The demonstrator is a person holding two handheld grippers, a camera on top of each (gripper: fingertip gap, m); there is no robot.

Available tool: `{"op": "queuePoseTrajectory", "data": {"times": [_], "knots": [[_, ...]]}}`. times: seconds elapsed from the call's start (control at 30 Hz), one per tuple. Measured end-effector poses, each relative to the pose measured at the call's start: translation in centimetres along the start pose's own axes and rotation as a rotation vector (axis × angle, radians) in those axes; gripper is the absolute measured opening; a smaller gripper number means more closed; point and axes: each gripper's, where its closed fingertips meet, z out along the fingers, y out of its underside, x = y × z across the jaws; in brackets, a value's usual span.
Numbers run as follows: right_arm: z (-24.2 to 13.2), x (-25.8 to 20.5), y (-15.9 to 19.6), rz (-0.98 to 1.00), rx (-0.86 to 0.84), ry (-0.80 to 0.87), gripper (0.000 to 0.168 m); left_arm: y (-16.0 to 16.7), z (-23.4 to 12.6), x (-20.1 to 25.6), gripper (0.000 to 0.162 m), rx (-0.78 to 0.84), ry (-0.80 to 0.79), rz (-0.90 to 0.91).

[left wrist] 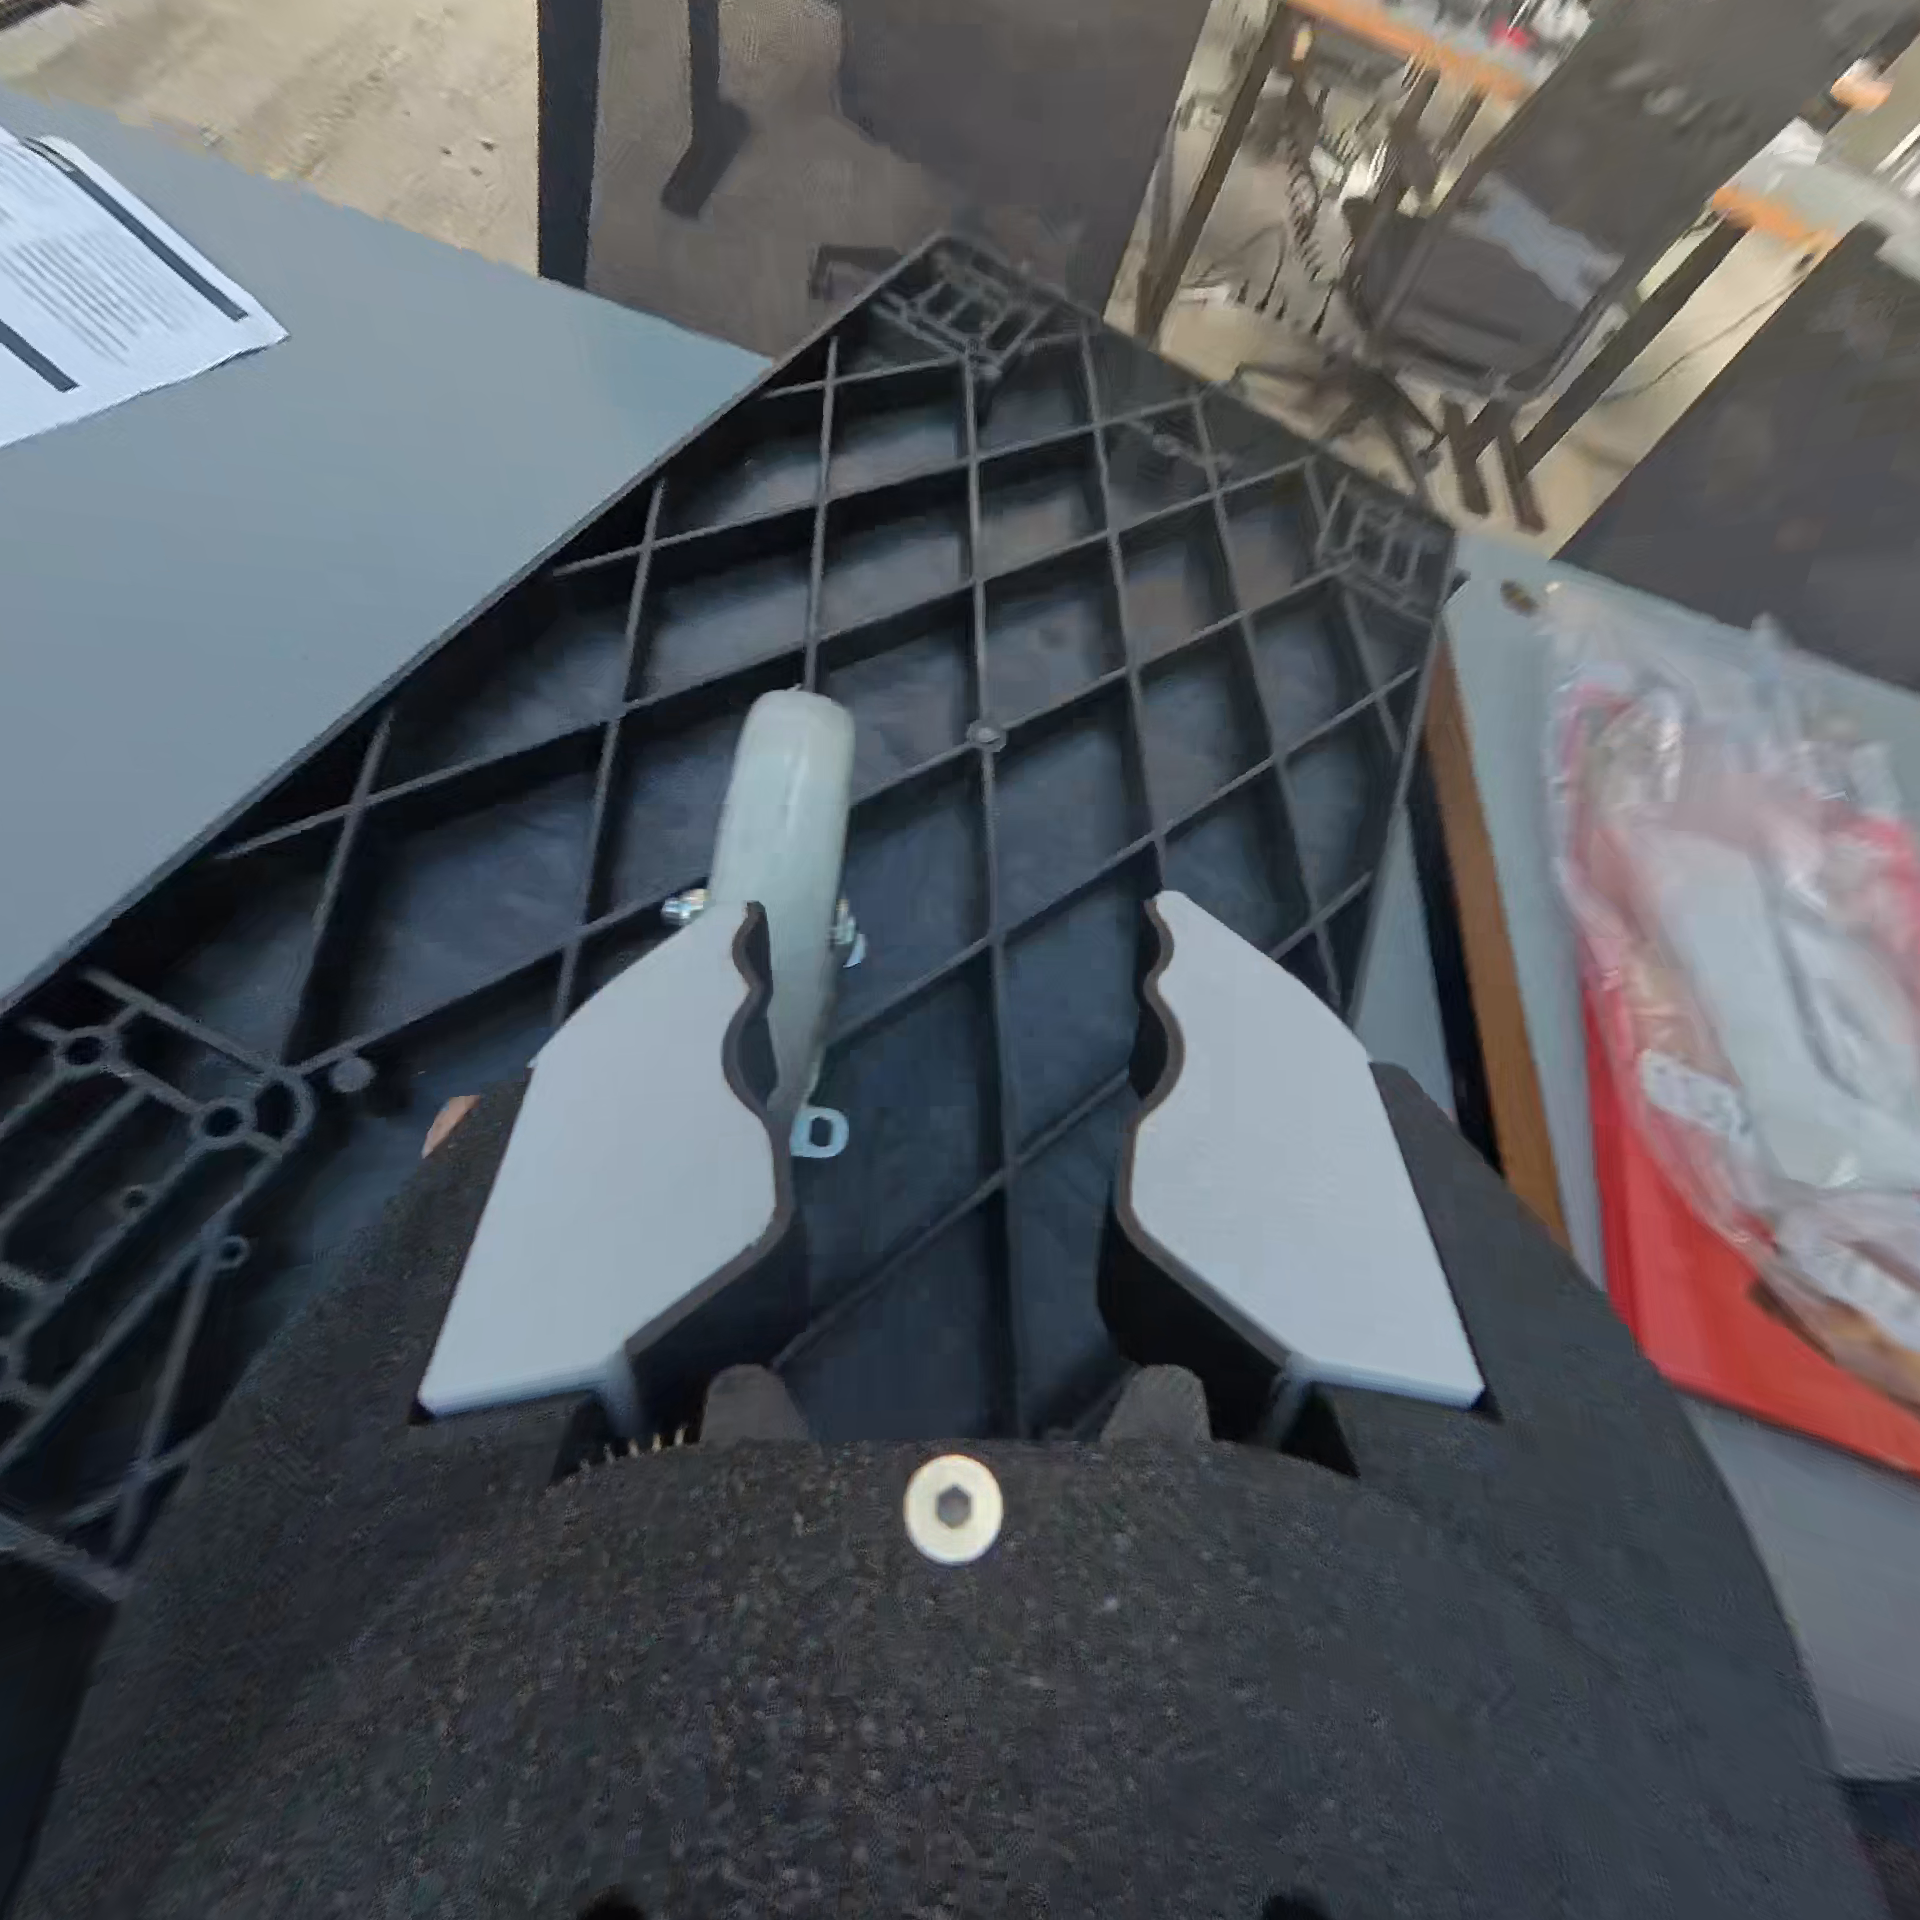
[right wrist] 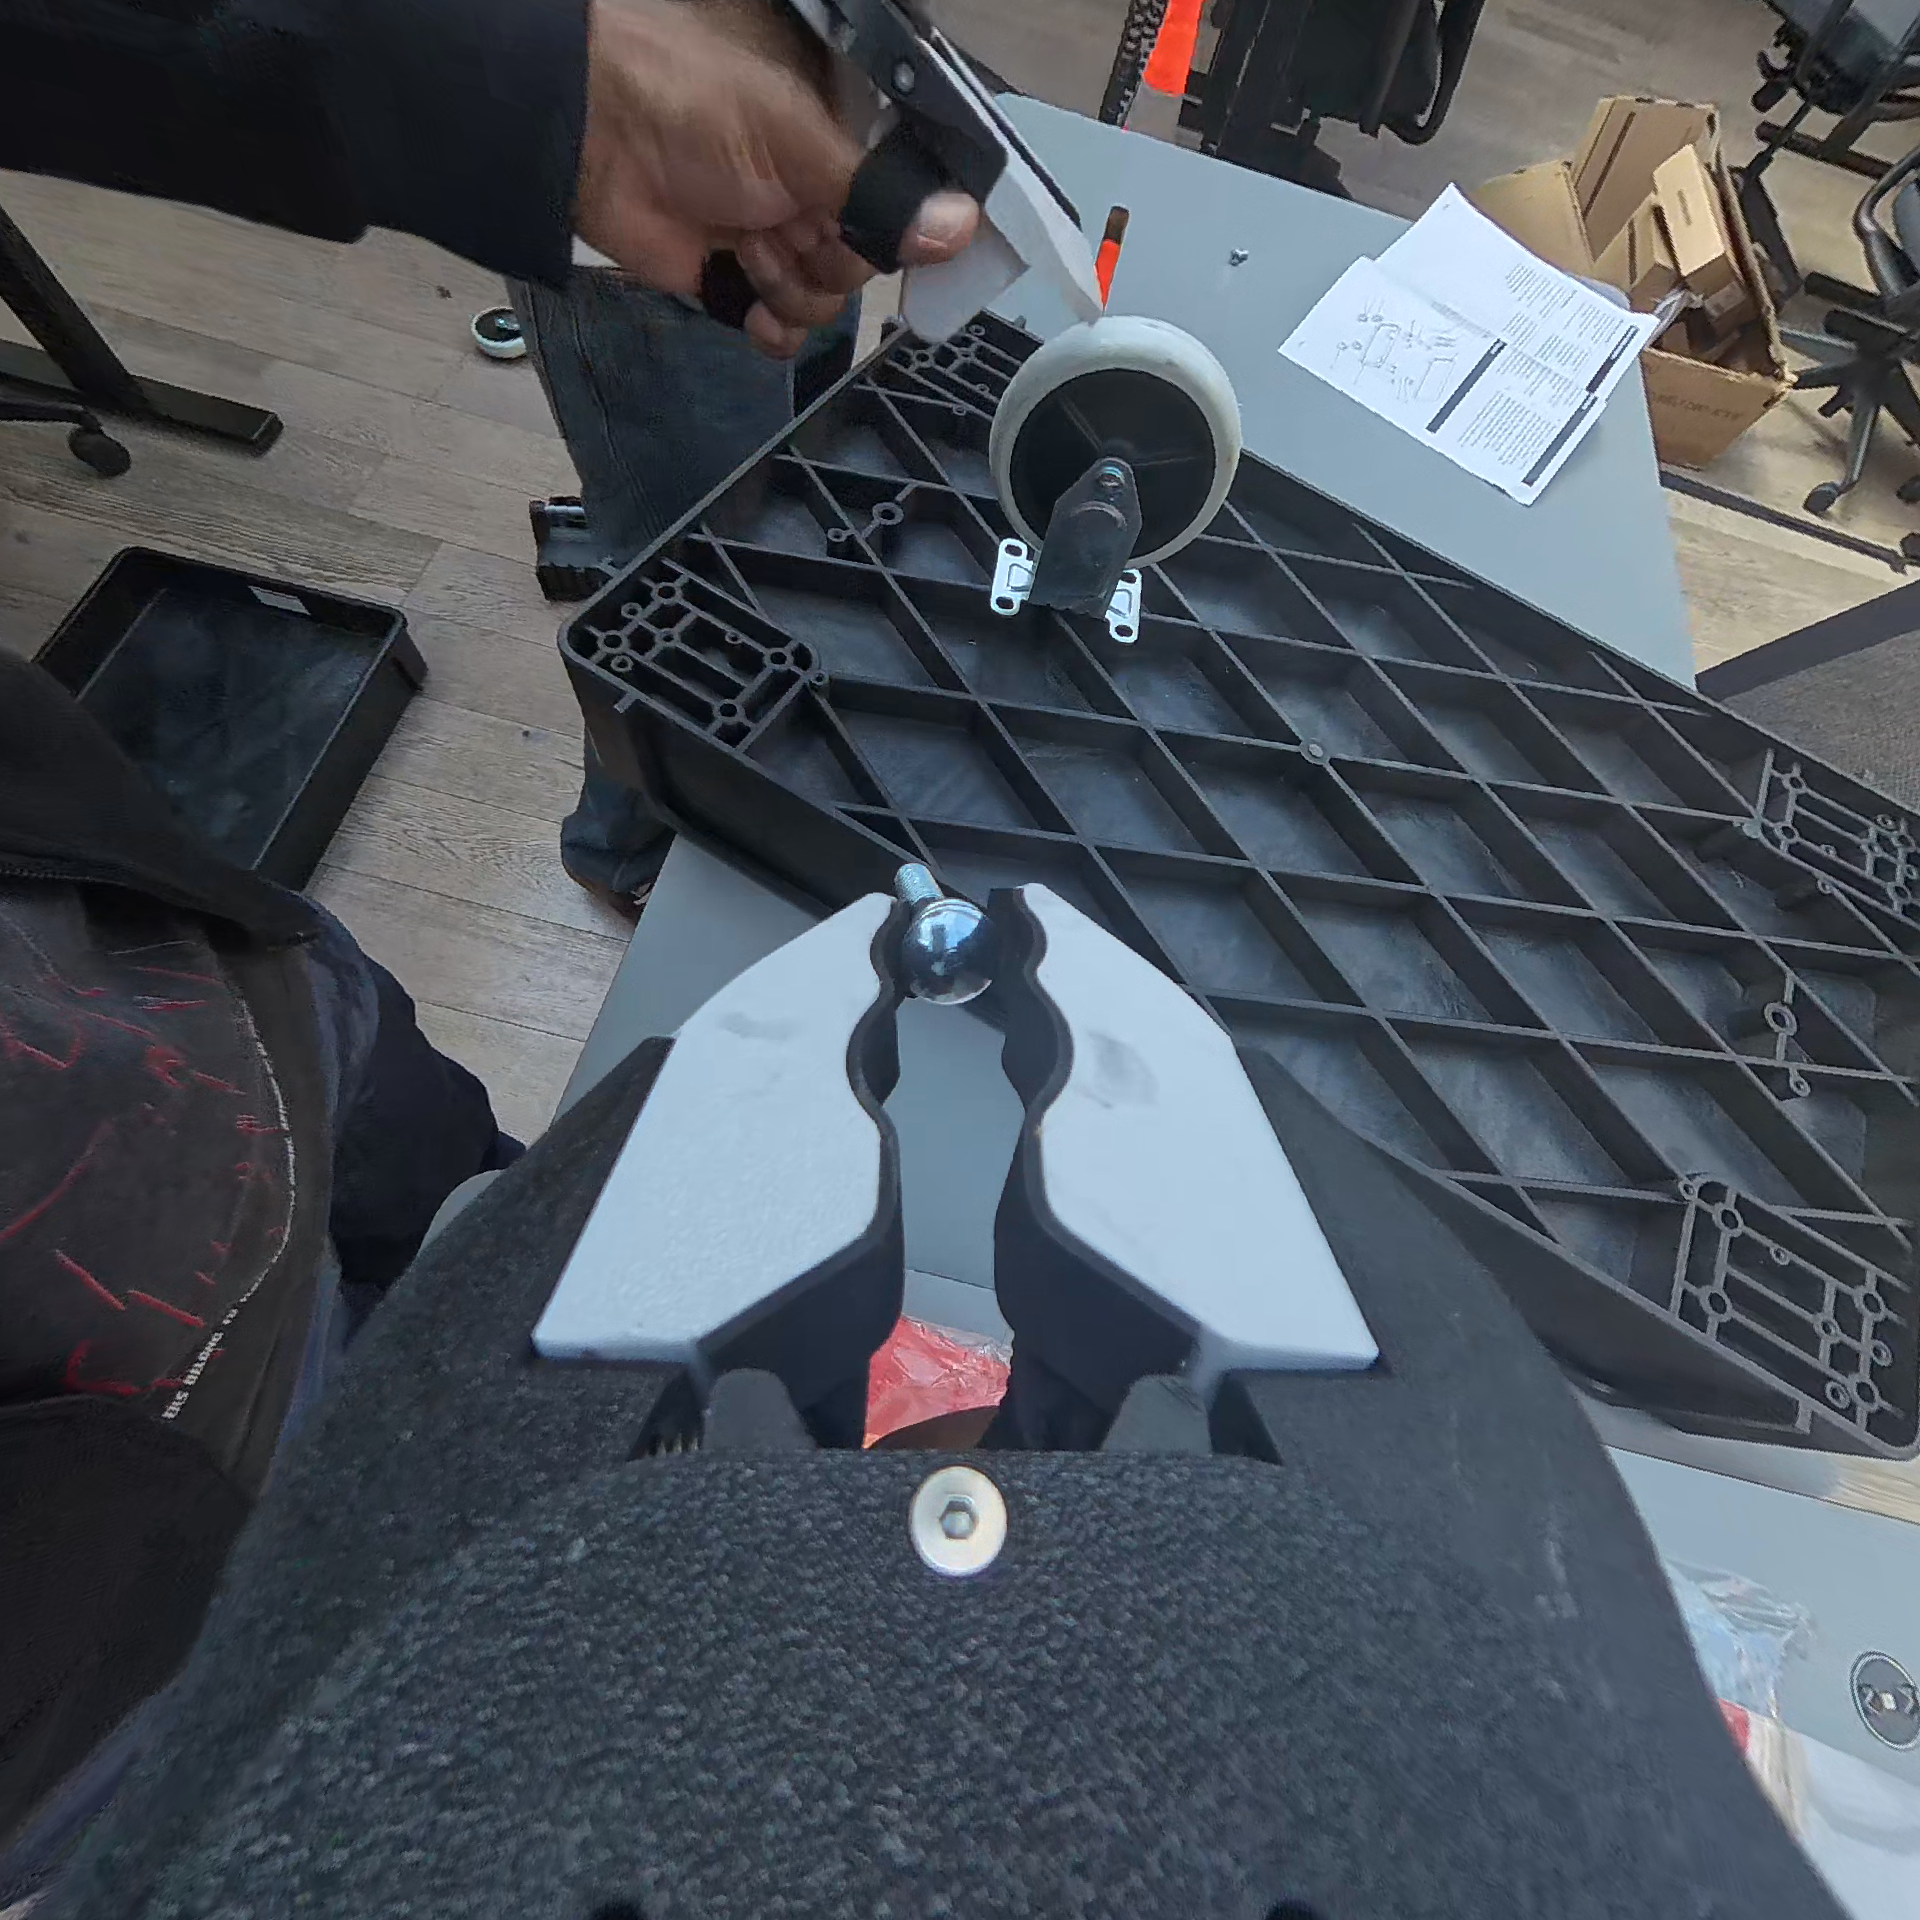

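A grey caster wheel (left wrist: 790, 821) stands upright on its metal bracket on the black ribbed underside of a plastic platform (left wrist: 1081, 623). My left gripper (left wrist: 954, 925) is open over the platform, and the wheel sits in the gap against the left finger (left wrist: 644, 1122). In the right wrist view the wheel (right wrist: 1117, 410) stands at the platform's (right wrist: 1351, 883) far end, with the left gripper (right wrist: 1039, 286), held by a hand (right wrist: 727, 177), touching its top. My right gripper (right wrist: 943, 914) is shut on a shiny round-headed bolt (right wrist: 940, 956) above the platform's near edge.
The platform lies on a grey table (right wrist: 1455, 540) with a printed sheet (right wrist: 1475, 343). A clear plastic bag over a red card (left wrist: 1714, 987) lies to its right. A black tray (right wrist: 229, 707), cardboard boxes (right wrist: 1662, 260) and chairs are on the wooden floor. A person stands close at the left. There is about 30 centimeters between the tips of the two grippers.
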Motion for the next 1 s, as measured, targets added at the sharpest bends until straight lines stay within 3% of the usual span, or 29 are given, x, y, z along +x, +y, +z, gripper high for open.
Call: {"op": "queuePoseTrajectory", "data": {"times": [0.13, 0.23, 0.43, 0.57, 0.7, 0.83, 1.0], "knots": [[-0.1, 0.4, 0.6, 0.012, 0.000, -0.001, 0.016, 3.7, 5.1, -5.1, 0.079, -0.367, -0.134, 0.207], [-0.4, 0.6, 0.8, 0.014, -0.004, -0.003, 0.016, 5.9, 7.1, -5.9, 0.060, -0.515, -0.133, 0.225], [-0.3, 0.7, 1.0, 0.020, 0.012, -0.019, 0.016, 6.2, 7.1, -6.6, 0.058, -0.487, -0.146, 0.238], [0.5, 0.4, 0.8, 0.010, 0.031, -0.055, 0.016, 6.6, 4.4, -5.2, 0.058, -0.439, -0.110, 0.293], [2.2, -0.2, -0.3, 0.000, 0.078, -0.124, 0.016, 6.9, -1.5, -0.8, 0.057, -0.340, -0.038, 0.304], [5.7, -1.2, -1.7, -0.017, 0.129, -0.233, 0.016, 10.6, -6.5, 3.4, 0.057, -0.336, 0.033, 0.328], [11.4, -3.3, -2.9, -0.076, 0.142, -0.378, 0.016, 14.7, -9.8, 4.0, 0.057, -0.368, 0.065, 0.353]]}}
